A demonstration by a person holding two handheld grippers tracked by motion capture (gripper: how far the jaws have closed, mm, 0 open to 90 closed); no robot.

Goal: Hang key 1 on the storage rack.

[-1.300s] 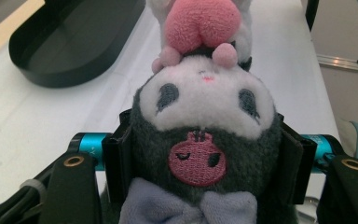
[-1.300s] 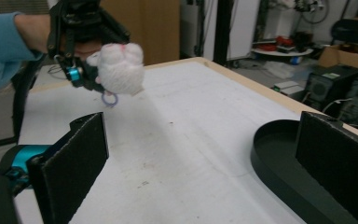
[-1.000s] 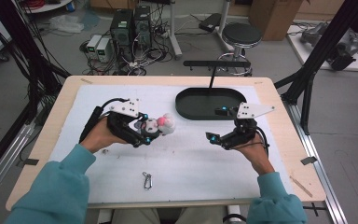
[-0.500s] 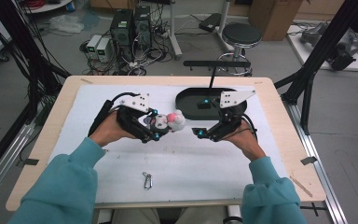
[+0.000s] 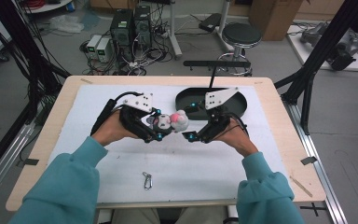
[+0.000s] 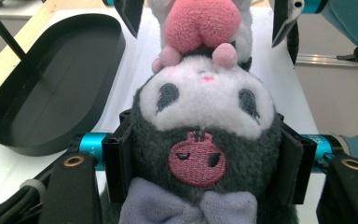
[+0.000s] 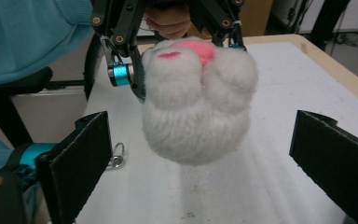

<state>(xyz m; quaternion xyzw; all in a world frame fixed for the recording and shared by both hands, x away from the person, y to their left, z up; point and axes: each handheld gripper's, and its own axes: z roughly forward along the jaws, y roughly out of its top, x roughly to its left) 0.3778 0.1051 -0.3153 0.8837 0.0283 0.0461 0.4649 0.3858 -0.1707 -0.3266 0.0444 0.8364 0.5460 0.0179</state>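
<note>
Plush (image 5: 170,122) sat clamped by its dark head in your left gripper (image 5: 157,125), off the table, mid-table just beside the black tray (image 5: 237,100) near the far edge. Your right gripper (image 5: 190,122) had its jaws wide apart either side of the white body, pads not touching. Carabiner (image 5: 147,180) lay near the near edge.
</note>
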